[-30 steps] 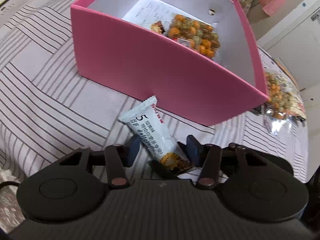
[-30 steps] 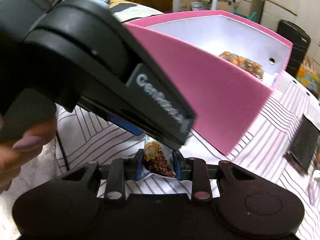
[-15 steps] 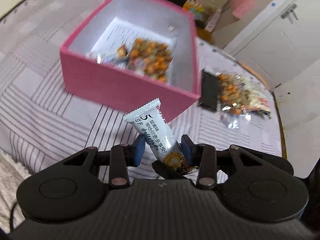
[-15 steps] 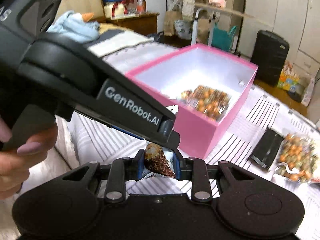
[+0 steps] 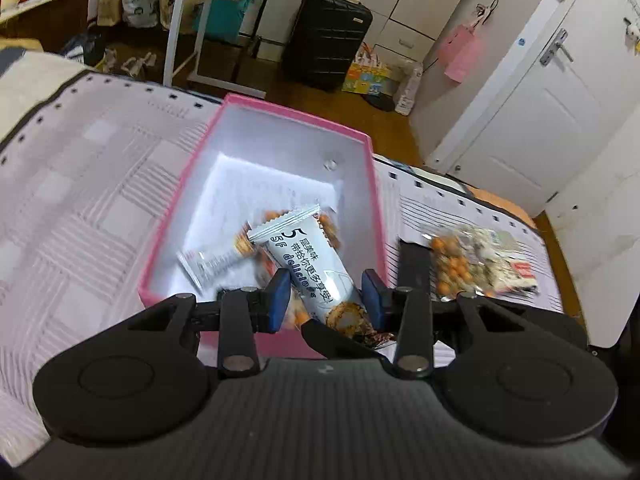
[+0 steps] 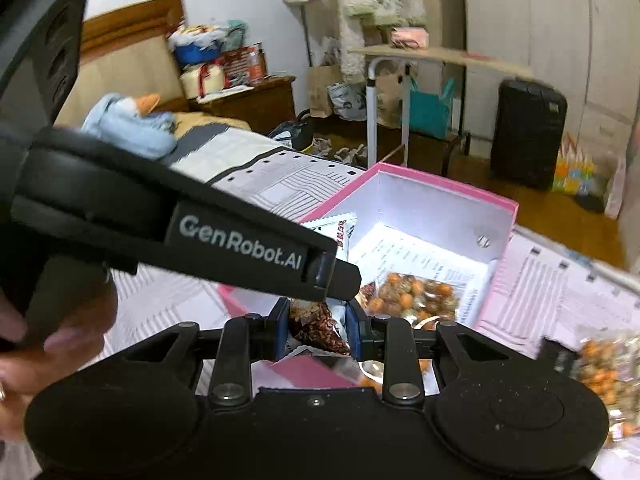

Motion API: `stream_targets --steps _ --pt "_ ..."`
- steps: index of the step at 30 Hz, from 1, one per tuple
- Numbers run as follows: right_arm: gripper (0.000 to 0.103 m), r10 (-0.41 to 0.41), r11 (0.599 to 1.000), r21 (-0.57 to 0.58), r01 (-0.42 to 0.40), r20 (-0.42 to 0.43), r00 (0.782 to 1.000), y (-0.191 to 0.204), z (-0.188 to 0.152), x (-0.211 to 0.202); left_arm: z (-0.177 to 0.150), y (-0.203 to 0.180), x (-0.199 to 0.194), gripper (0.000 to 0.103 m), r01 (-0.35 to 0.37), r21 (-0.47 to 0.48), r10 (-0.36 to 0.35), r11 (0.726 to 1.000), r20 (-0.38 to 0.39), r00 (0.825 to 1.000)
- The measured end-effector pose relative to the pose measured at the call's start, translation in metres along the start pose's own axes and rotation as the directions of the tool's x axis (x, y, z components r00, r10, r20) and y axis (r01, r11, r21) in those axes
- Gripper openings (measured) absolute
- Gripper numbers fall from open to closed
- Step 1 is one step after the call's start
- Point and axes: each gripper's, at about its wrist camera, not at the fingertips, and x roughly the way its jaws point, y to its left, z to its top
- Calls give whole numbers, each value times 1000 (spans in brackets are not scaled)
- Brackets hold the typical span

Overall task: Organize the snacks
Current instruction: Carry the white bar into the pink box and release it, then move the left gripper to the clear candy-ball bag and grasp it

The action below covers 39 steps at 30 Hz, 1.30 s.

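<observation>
Holding one white snack bar (image 5: 310, 264) together, the left gripper (image 5: 324, 296) and right gripper (image 6: 318, 322) both squeeze its bottom end. It hangs above the pink box (image 5: 168, 220). A nut bag (image 5: 476, 260) lies beside the box.

A wooden floor (image 5: 400, 128) is seen beyond the bed (image 5: 80, 184); a black suitcase (image 5: 326, 40) stands at twelve o'clock, white wardrobes (image 5: 400, 4) behind, a door (image 5: 532, 120) at two o'clock.
</observation>
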Motion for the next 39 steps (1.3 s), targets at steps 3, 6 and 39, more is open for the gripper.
stream_targets --steps 3,6,39 --pt "33 24 996 85 -23 -8 1000 -7 -4 20 17 11 21 38 -16 19 16 1000 -27 999" --pt "33 44 989 143 -41 -21 999 -13 -10 37 24 22 42 38 -16 12 17 1000 -60 998" --pt "62 -372 922 86 378 -80 925 -144 -69 -113 8 -120 51 45 220 302 -181 928 -150 972"
